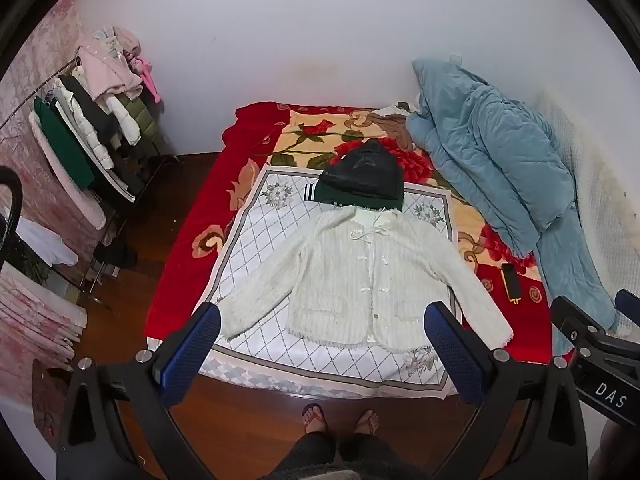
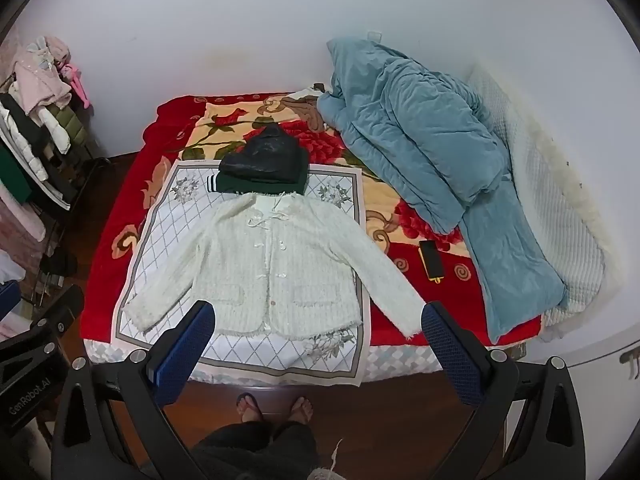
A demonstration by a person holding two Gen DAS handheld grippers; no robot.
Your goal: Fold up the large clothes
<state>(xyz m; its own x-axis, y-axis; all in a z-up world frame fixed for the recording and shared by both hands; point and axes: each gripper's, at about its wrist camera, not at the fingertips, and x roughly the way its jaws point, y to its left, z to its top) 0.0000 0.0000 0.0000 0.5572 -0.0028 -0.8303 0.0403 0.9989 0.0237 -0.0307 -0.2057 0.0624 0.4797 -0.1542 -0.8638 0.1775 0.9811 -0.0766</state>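
A white fuzzy cardigan (image 1: 360,280) lies flat, front up, sleeves spread, on a white diamond-patterned cloth (image 1: 256,248) on the bed; it also shows in the right wrist view (image 2: 272,272). Behind its collar sits a pile of folded dark clothes (image 1: 362,178), black on top of green, also in the right wrist view (image 2: 262,160). My left gripper (image 1: 322,320) is open and empty, held above the bed's near edge. My right gripper (image 2: 320,318) is open and empty too, beside the left one.
A blue quilt (image 1: 500,168) is heaped on the bed's right side. A phone in a yellow case (image 1: 511,282) lies on the red floral blanket (image 1: 188,240). A clothes rack (image 1: 92,128) stands at the left. The person's feet (image 1: 340,420) are on the wooden floor.
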